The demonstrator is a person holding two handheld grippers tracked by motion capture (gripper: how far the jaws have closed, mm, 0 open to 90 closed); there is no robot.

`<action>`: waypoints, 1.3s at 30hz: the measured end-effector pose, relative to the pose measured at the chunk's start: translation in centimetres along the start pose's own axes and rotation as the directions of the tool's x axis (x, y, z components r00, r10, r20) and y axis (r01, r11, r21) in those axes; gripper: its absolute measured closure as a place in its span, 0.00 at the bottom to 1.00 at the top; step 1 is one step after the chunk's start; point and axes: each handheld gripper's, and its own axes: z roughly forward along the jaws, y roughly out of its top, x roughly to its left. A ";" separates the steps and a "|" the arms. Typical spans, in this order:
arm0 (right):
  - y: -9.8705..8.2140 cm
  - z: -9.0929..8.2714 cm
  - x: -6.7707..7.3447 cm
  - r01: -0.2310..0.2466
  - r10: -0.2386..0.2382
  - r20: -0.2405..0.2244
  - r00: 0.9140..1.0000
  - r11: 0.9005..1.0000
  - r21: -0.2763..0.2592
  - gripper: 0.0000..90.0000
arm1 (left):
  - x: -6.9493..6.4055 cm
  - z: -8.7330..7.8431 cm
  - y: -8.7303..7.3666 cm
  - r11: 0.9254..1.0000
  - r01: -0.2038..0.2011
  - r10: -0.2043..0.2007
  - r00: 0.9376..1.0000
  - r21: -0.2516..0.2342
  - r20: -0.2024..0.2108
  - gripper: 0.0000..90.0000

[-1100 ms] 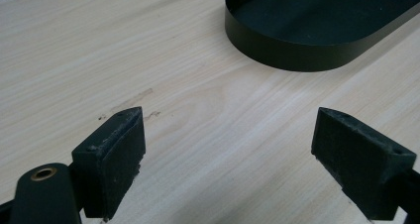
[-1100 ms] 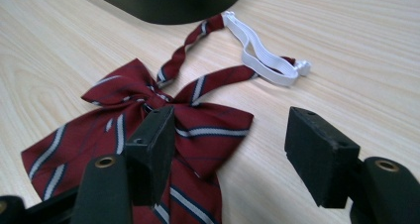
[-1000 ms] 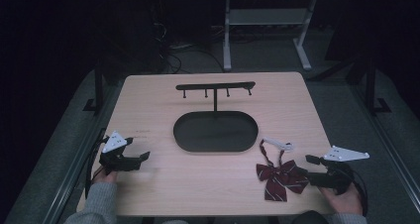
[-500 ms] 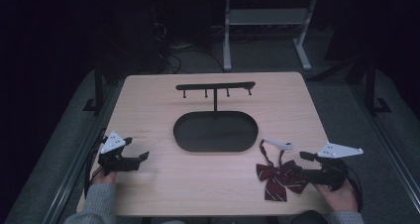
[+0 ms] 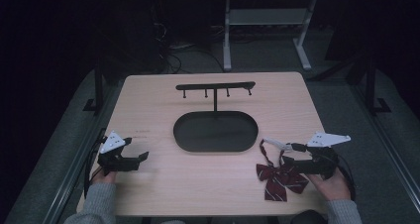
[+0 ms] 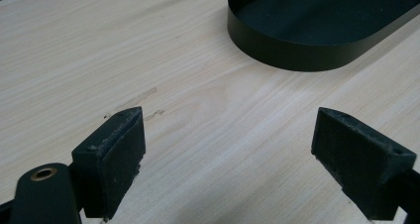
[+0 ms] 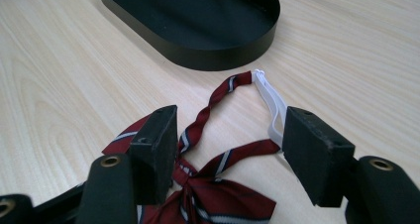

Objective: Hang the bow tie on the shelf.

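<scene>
Fingers spread, the right gripper (image 7: pixel 225 154) has edged left to straddle the striped bow tie (image 5: pixel 278 177) on the counter's (image 5: pixel 163 110) near right, poised to grasp; the left gripper (image 6: pixel 230 164) waits open, near left.

bow tie (image 7: pixel 213 194): lower part cut off at bottom edge | tray (image 6: pixel 317 30): far end cropped

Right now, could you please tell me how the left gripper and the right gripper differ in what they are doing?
The left gripper has bare table between its open fingers; the right gripper, also open, straddles the bow tie. In the high view, the left sits clear of any object, while the right reaches over the tie's strap near the black tray. Both are hand-held, low over the table.
</scene>
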 end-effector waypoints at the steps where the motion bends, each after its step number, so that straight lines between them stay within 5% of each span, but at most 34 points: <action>1: 0.2 0.1 -0.1 0.011 -0.011 0.000 1.000 1.000 0.003 0.42 | 0.0 0.0 0.0 1.000 0.000 0.000 1.000 0.000 0.000 0.14; 23: 4.3 2.9 -2.5 0.070 -0.070 -0.008 0.998 0.994 0.084 0.48 | 0.1 0.0 0.0 1.000 0.005 -0.005 1.000 0.001 -0.001 0.14; 39: 3.9 7.0 -4.5 0.038 -0.031 -0.042 0.999 0.983 0.177 0.58 | 0.1 0.1 0.0 1.000 0.008 -0.008 1.000 0.000 0.002 0.14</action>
